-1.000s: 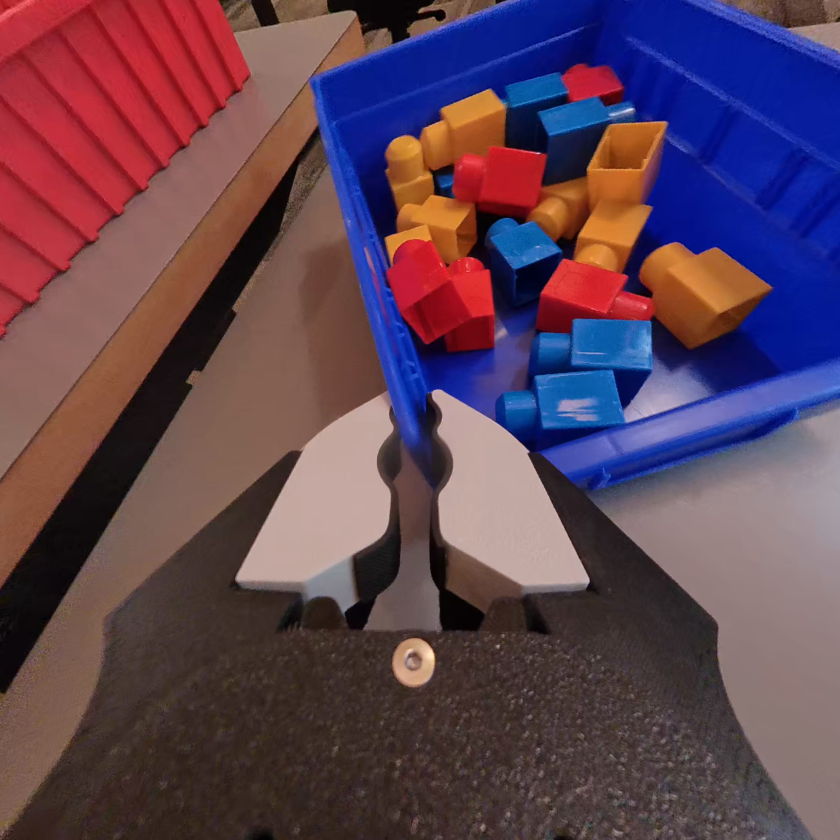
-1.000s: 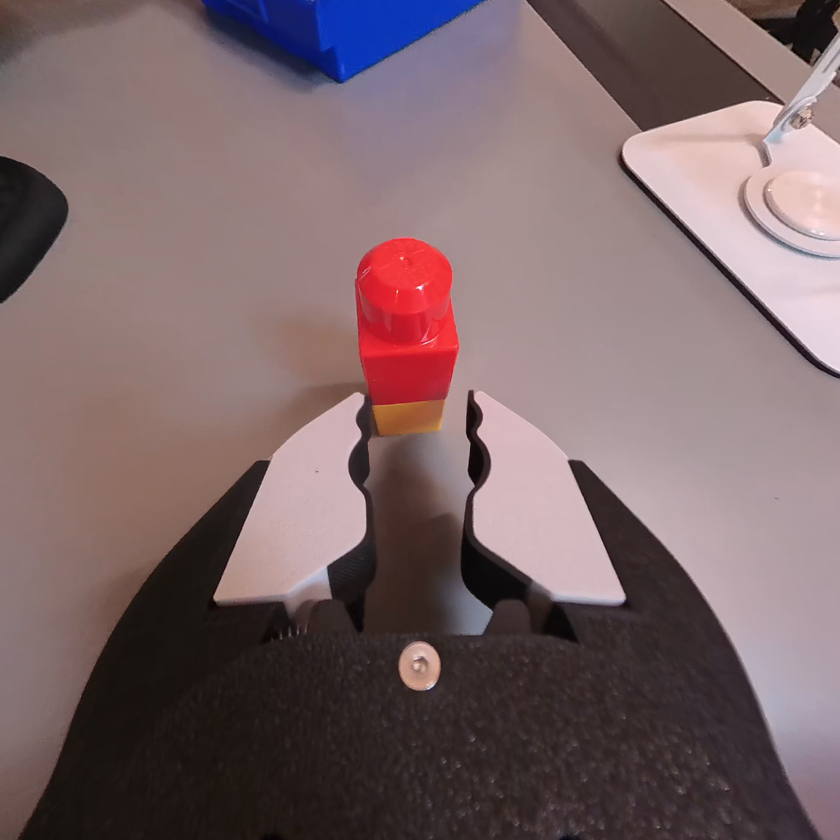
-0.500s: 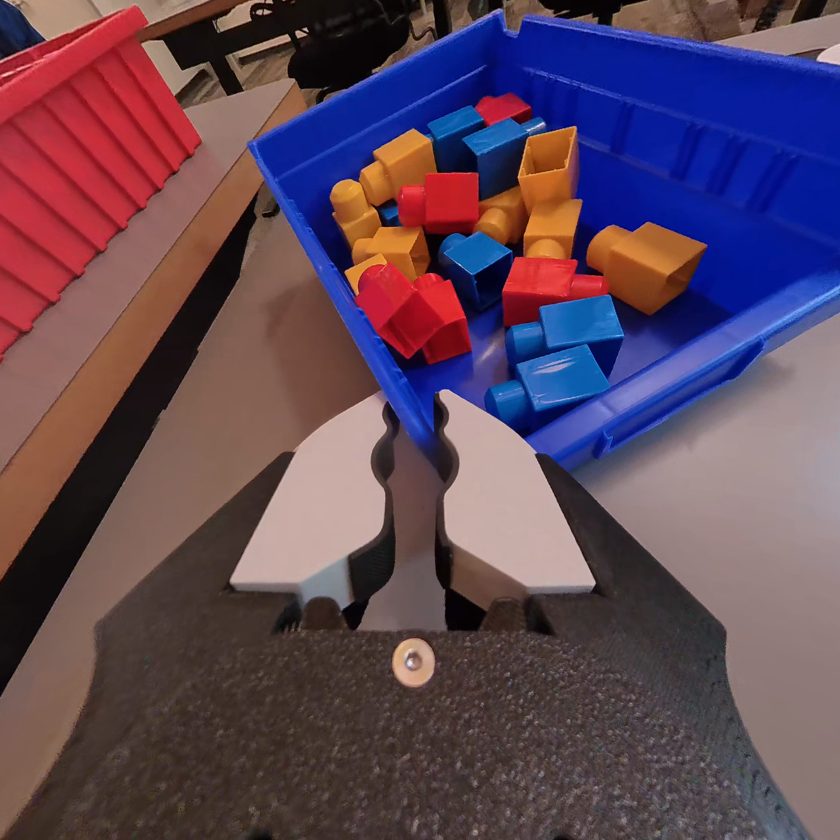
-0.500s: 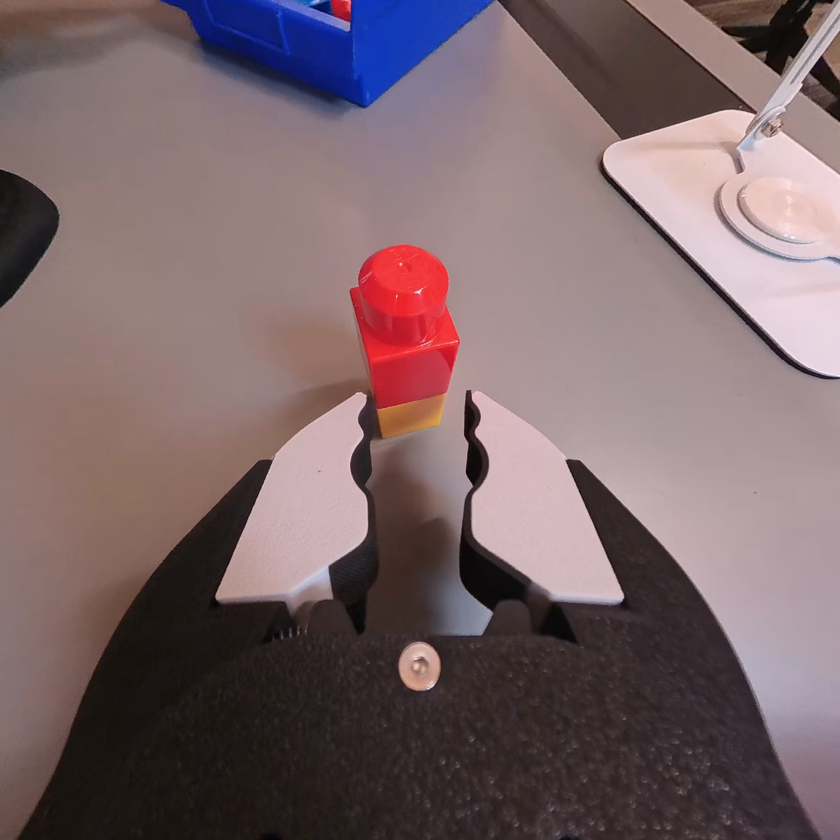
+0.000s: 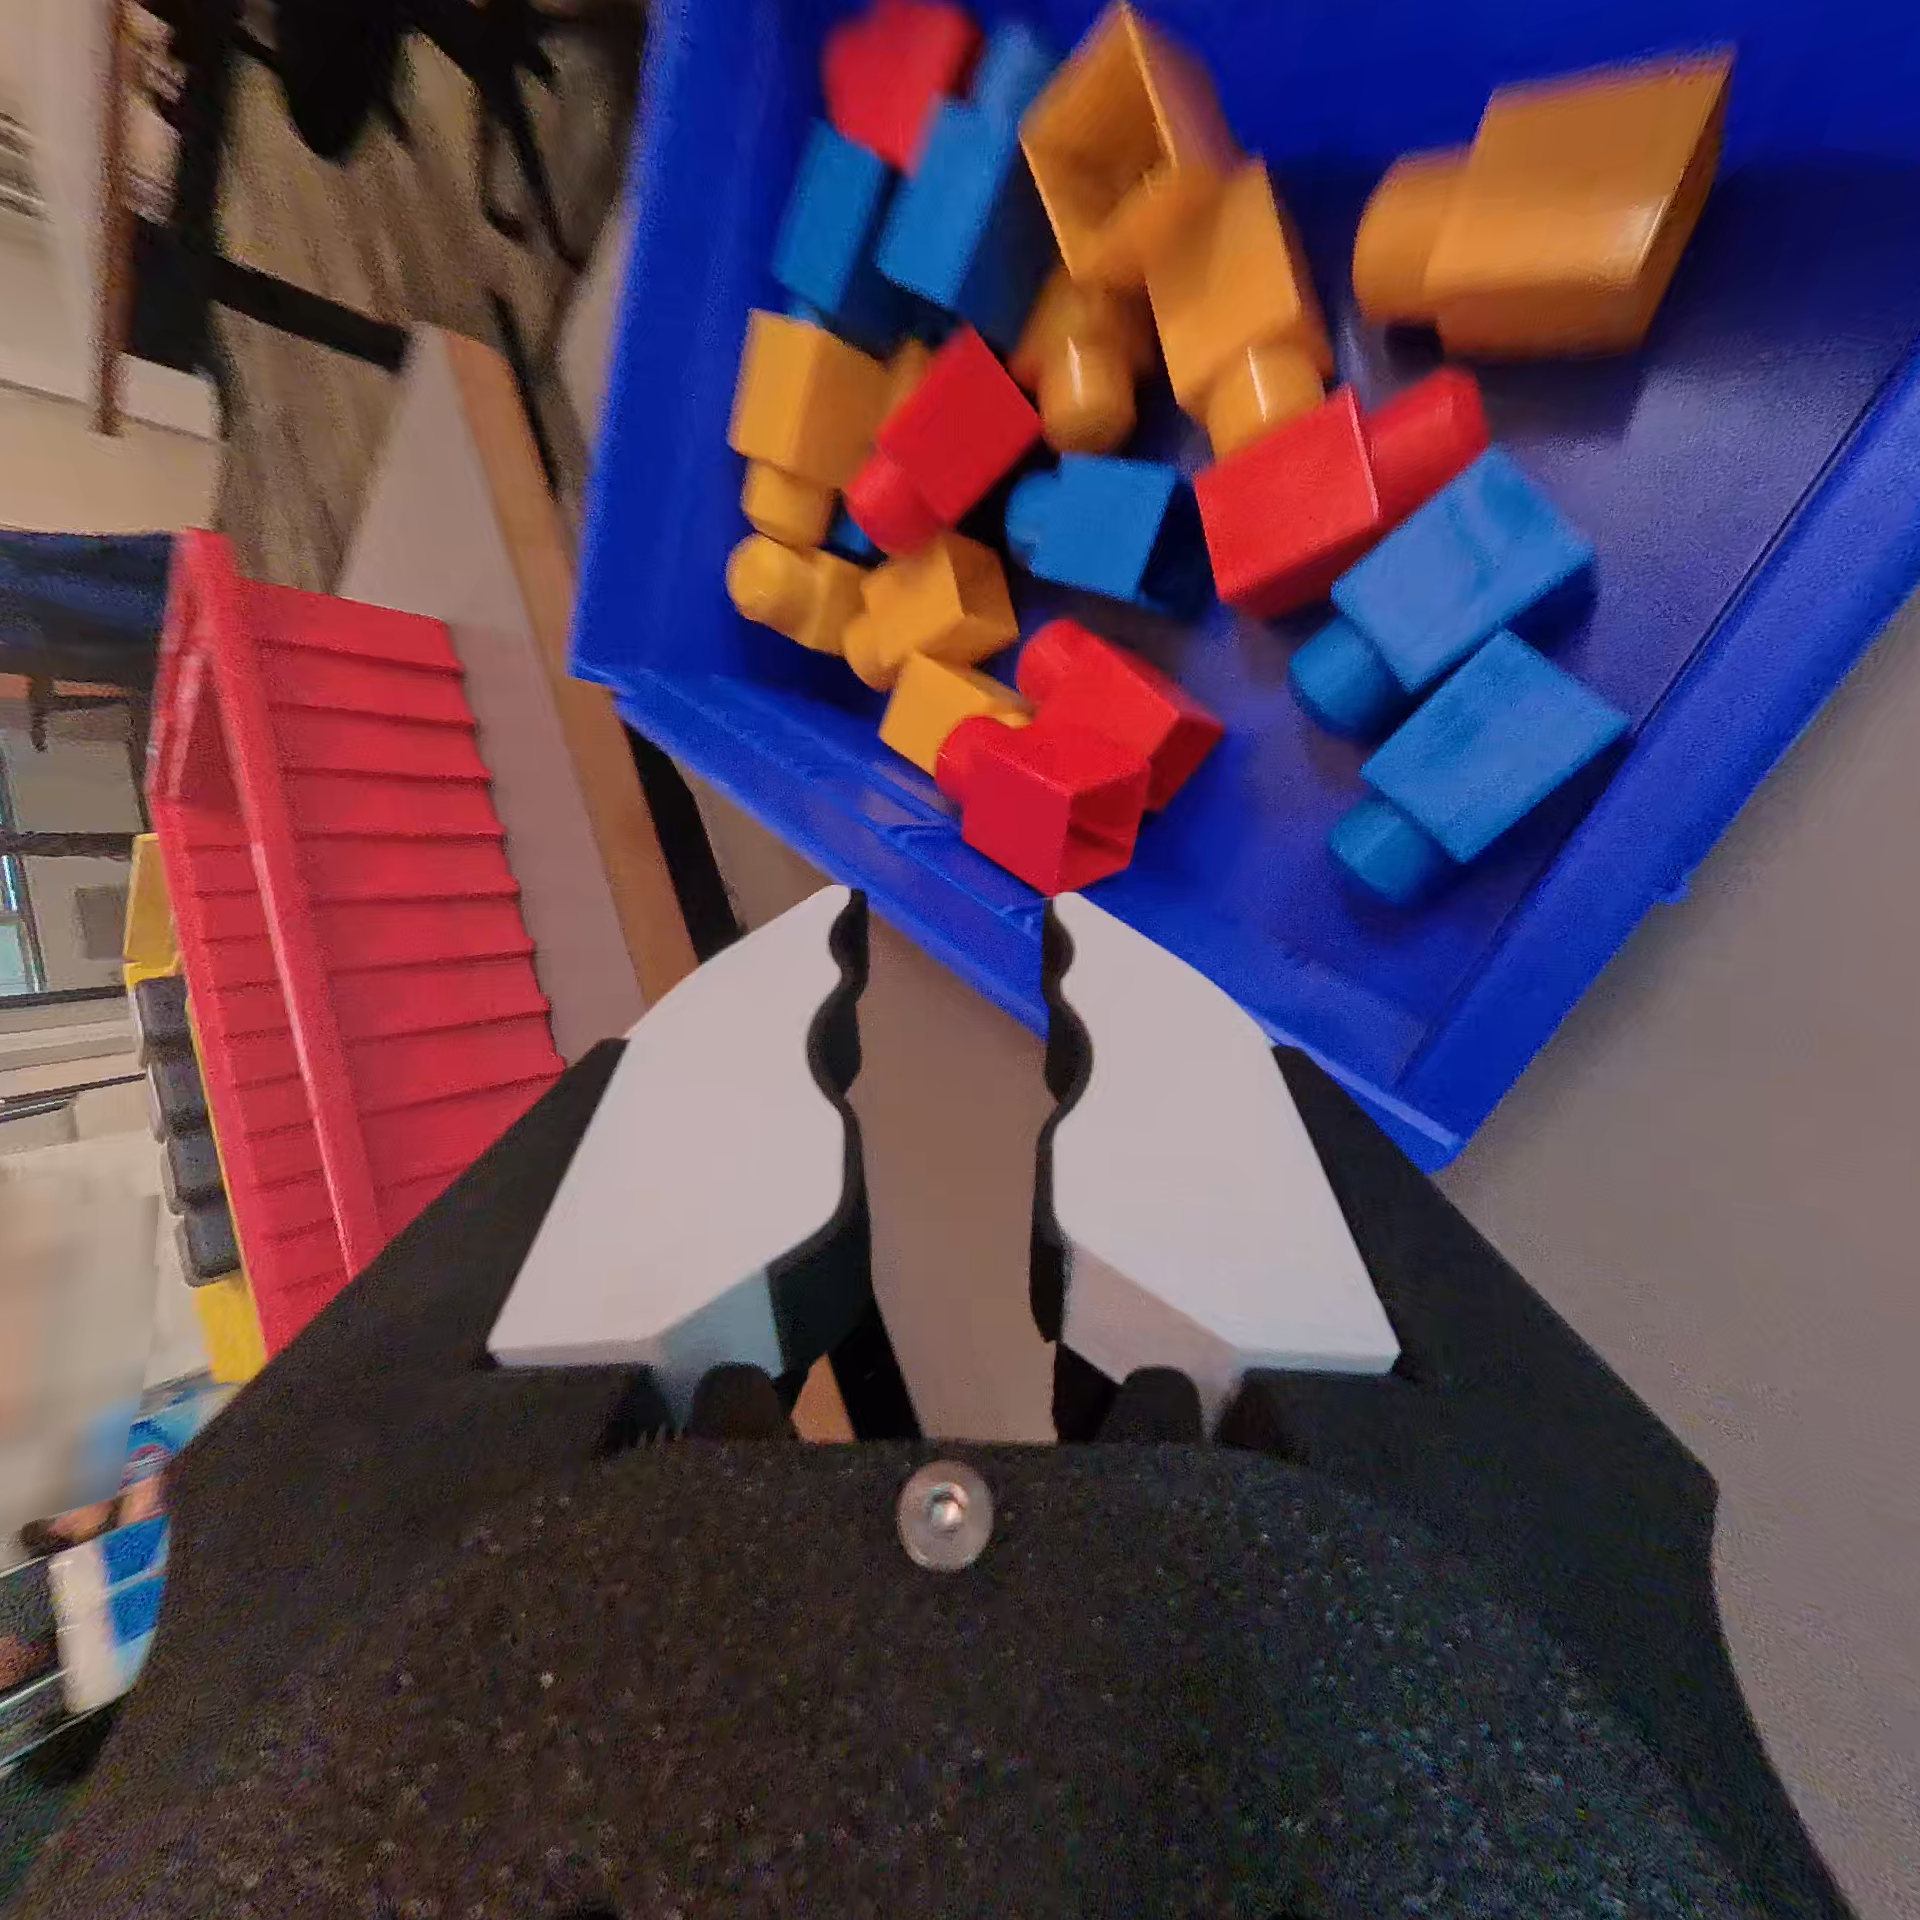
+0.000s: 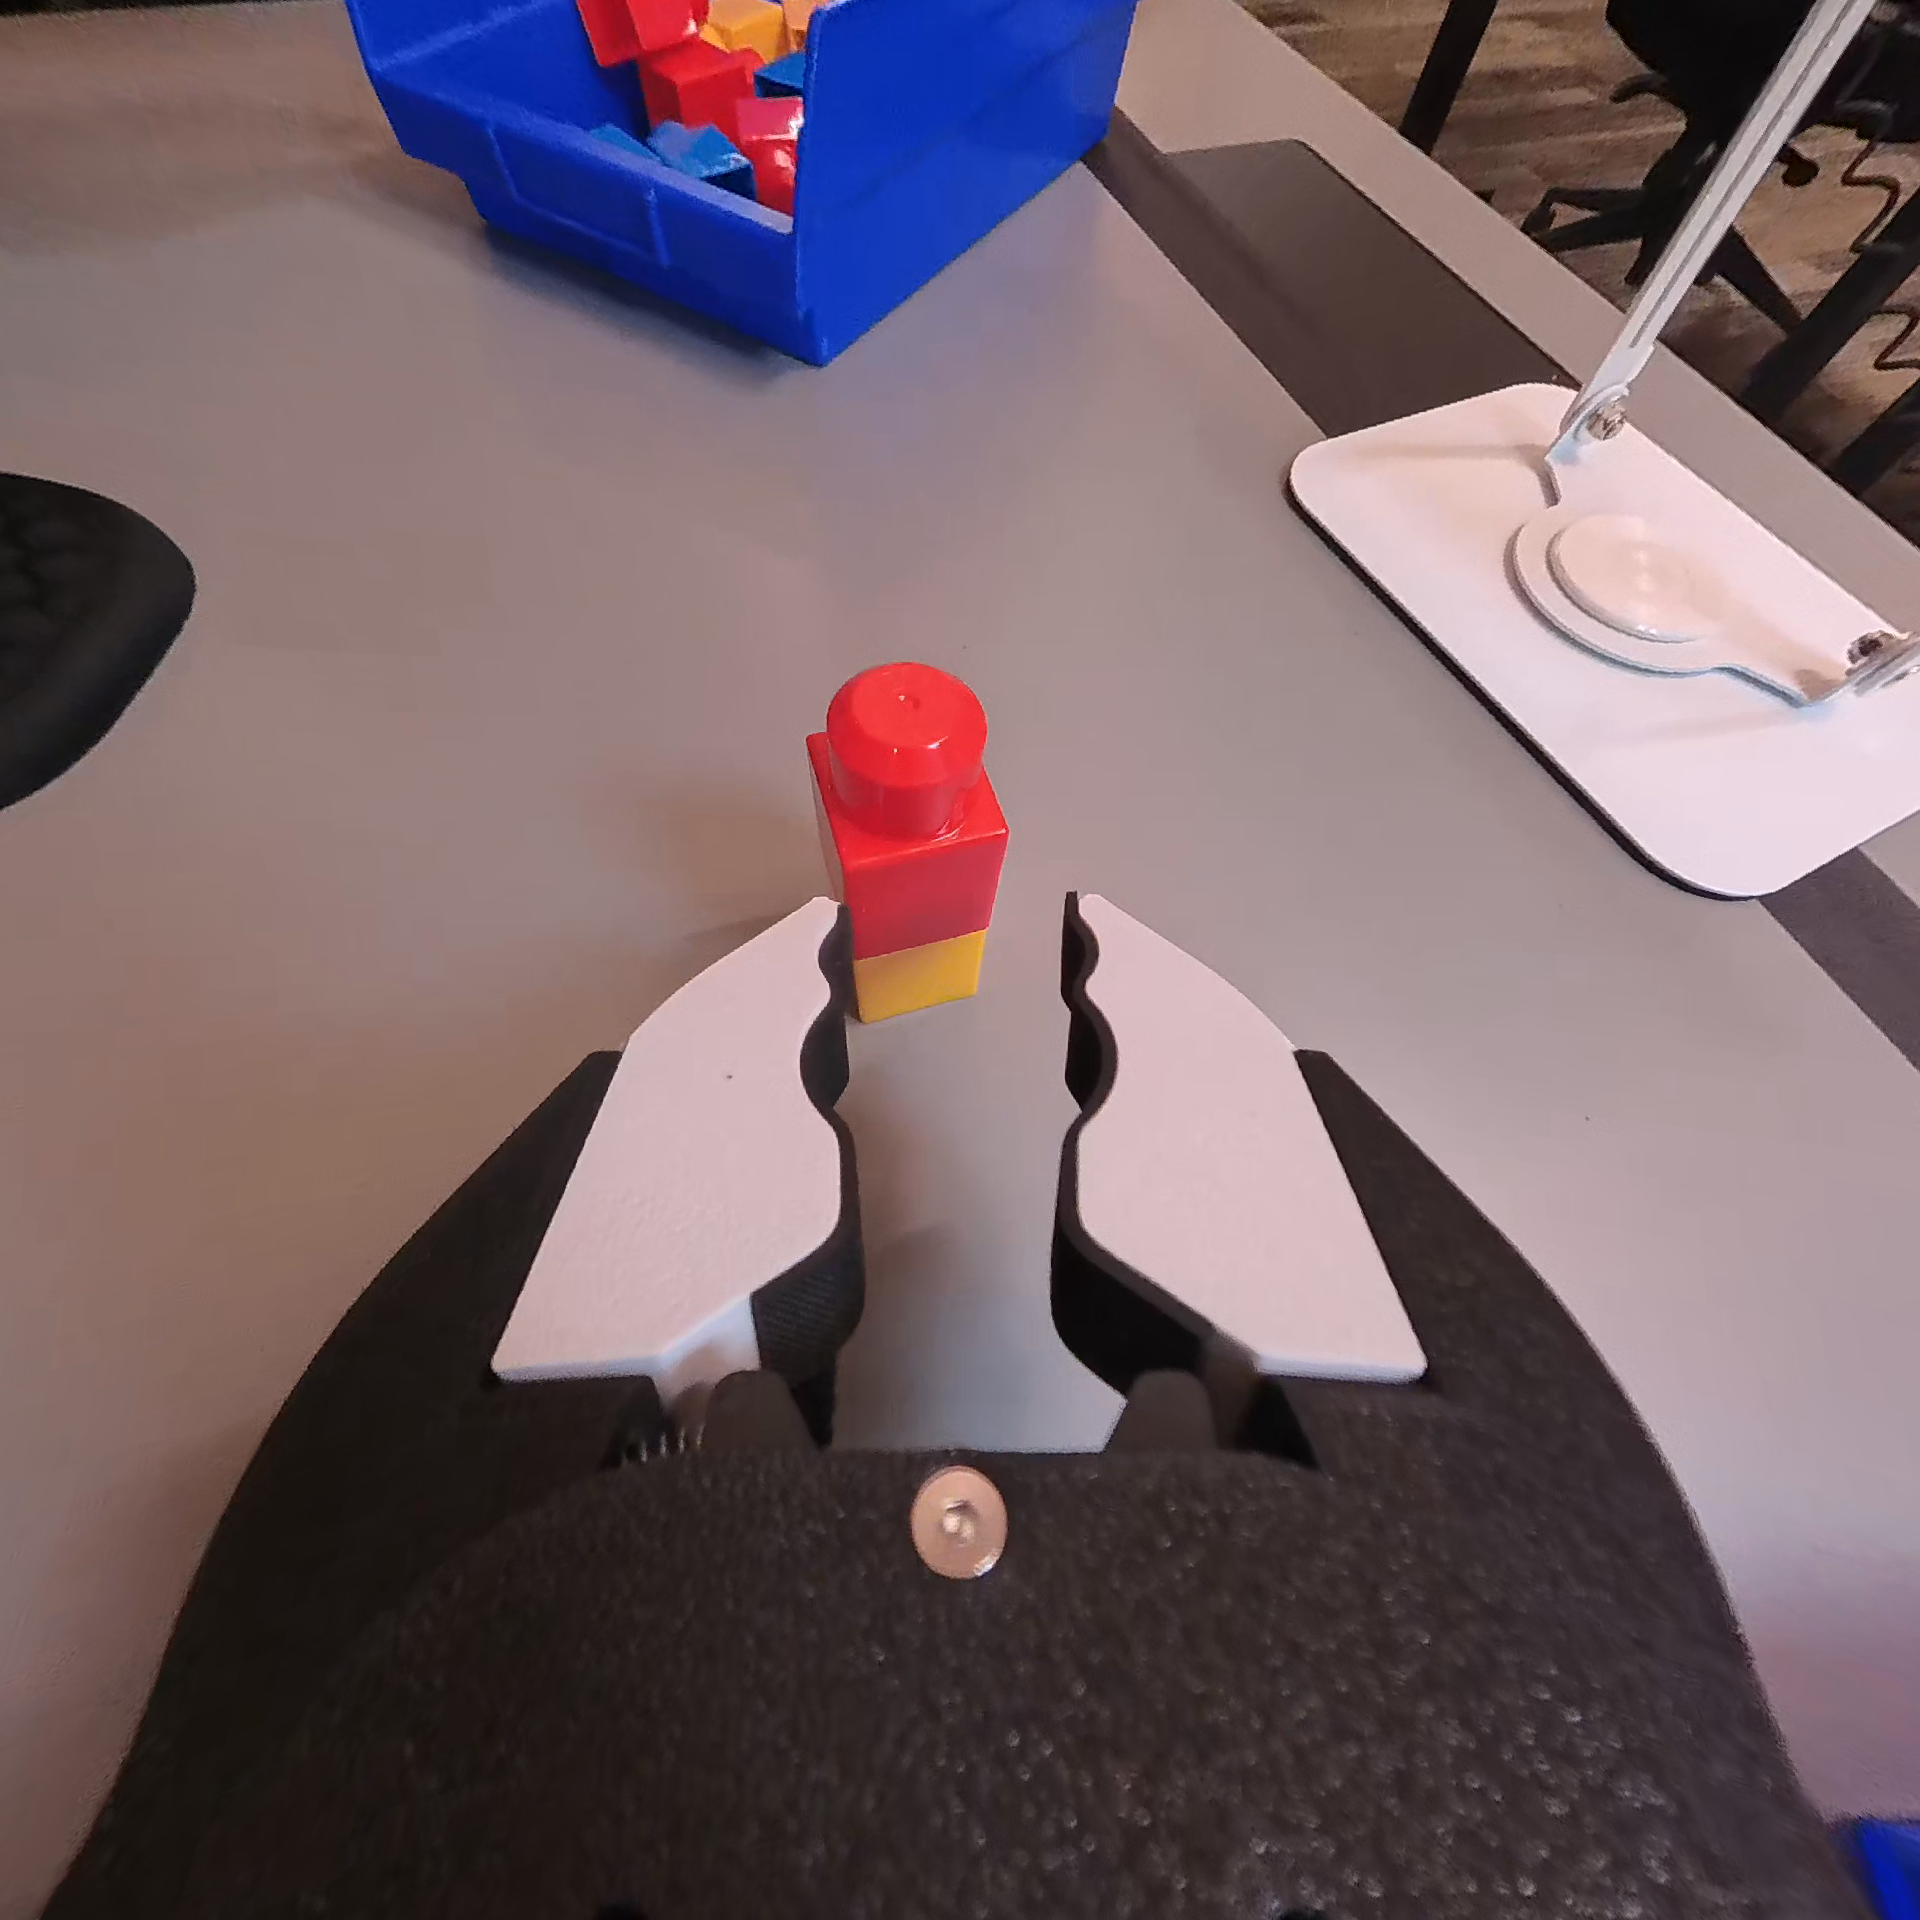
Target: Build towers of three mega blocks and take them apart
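A red block [image 6: 912, 831] stands stacked on a yellow block [image 6: 918, 974] on the grey table, just ahead of my right gripper [image 6: 954, 914], which is open and empty. The blue bin [image 5: 1226, 966] holds several red, blue and yellow blocks; it also shows in the right wrist view [image 6: 831, 208] at the far end of the table. My left gripper [image 5: 951, 914] is open and empty, tilted, just short of the bin's near wall, close to a red block [image 5: 1049, 800] inside it. The left wrist view is blurred.
A red ribbed bin [image 5: 353, 935] sits on a neighbouring table to the left. A white lamp base [image 6: 1621, 634] with its arm stands at the right. The black body of the other gripper [image 6: 73, 623] shows at the left edge. Office chairs stand beyond the table. Some 45 centimetres of space lies between my two pairs of fingers. The left gripper is farther from the white lamp base [image 6: 1621, 634], some 50 centimetres, than the right, some 25 centimetres.
My left gripper has opened wider, rolled and swung over towards the bin's wall. My right gripper has pulled back from the two-block stack and stayed open.
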The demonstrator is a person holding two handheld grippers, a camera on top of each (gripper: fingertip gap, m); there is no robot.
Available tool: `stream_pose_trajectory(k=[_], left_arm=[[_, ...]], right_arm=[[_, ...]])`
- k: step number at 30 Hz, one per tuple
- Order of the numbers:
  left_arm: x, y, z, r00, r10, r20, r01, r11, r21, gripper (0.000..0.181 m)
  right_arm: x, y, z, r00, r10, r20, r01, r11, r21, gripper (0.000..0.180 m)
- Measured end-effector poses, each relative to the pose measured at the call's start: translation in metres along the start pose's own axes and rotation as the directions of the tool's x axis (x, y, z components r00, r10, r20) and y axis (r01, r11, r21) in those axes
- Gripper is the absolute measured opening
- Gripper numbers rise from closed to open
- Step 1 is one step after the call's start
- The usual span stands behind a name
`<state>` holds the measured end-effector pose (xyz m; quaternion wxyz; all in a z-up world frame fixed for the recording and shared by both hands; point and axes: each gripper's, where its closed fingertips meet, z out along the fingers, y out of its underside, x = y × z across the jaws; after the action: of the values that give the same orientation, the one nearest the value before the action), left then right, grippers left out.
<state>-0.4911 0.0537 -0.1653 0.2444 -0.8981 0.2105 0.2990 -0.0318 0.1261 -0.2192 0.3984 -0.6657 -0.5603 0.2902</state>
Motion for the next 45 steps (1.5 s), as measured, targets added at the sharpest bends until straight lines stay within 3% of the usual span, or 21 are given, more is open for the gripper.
stream_pose_trajectory(k=[3,4,13,16,19,21,24,27,29,32,35,38,40,45], left_arm=[[0.010,0.007,0.033,0.992,0.123,-0.042,-0.127,0.982,-0.139,0.042],[0.005,0.005,0.040,0.989,0.147,0.002,-0.145,0.976,-0.162,0.029],[0.014,-0.002,0.064,0.960,0.266,-0.084,-0.279,0.916,-0.290,0.047],[0.018,0.005,0.075,0.943,0.316,-0.101,-0.332,0.879,-0.342,0.044],[0.012,0.005,0.084,0.925,0.376,-0.056,-0.369,0.851,-0.373,0.029],[-0.001,-0.012,0.076,0.935,0.353,0.042,-0.323,0.892,-0.318,0.008],[-0.007,-0.052,0.043,0.968,0.213,0.128,-0.203,0.975,-0.089,0.008],[0.001,-0.103,-0.010,0.991,0.044,0.124,-0.074,0.965,0.252,0.007],[0.020,-0.136,-0.049,0.998,-0.063,-0.019,0.064,0.873,0.484,0.007],[0.068,-0.182,-0.125,0.941,-0.040,-0.336,0.292,0.597,0.747,0.008],[0.119,-0.214,-0.193,0.832,0.076,-0.550,0.494,0.349,0.796,0.007],[0.162,-0.244,-0.241,0.743,0.185,-0.644,0.621,0.169,0.765,0.007],[0.187,-0.264,-0.257,0.689,0.225,-0.689,0.687,0.099,0.720,0.007],[0.242,-0.298,-0.256,0.545,0.288,-0.787,0.809,0.066,0.584,0.008]], right_arm=[[0.001,0.000,-0.001,1.000,-0.006,-0.006,0.006,1.000,-0.002,0.039],[0.001,0.000,-0.001,1.000,-0.004,-0.006,0.004,1.000,-0.002,0.039],[0.002,0.001,-0.001,1.000,0.000,-0.009,0.000,1.000,-0.002,0.039],[0.002,0.002,0.000,1.000,0.005,-0.008,-0.005,1.000,-0.006,0.039],[0.002,0.003,-0.001,1.000,0.005,-0.010,-0.005,1.000,-0.009,0.039],[0.003,0.002,-0.002,1.000,0.002,-0.015,-0.003,1.000,-0.004,0.039],[0.006,-0.002,-0.004,1.000,0.006,-0.024,-0.006,1.000,0.019,0.037],[0.011,-0.009,-0.006,0.998,0.012,-0.061,-0.009,0.999,0.052,0.035],[0.014,-0.016,-0.010,0.996,0.015,-0.089,-0.007,0.996,0.084,0.035],[0.011,-0.037,-0.021,0.997,0.044,-0.070,-0.031,0.982,0.189,0.035],[-0.012,-0.065,-0.034,0.985,0.120,0.126,-0.154,0.936,0.317,0.036],[-0.036,-0.098,-0.058,0.912,0.154,0.380,-0.327,0.832,0.448,0.038],[-0.047,-0.113,-0.071,0.856,0.142,0.497,-0.410,0.772,0.486,0.043],[-0.062,-0.140,-0.093,0.779,0.090,0.621,-0.514,0.659,0.549,0.051]])
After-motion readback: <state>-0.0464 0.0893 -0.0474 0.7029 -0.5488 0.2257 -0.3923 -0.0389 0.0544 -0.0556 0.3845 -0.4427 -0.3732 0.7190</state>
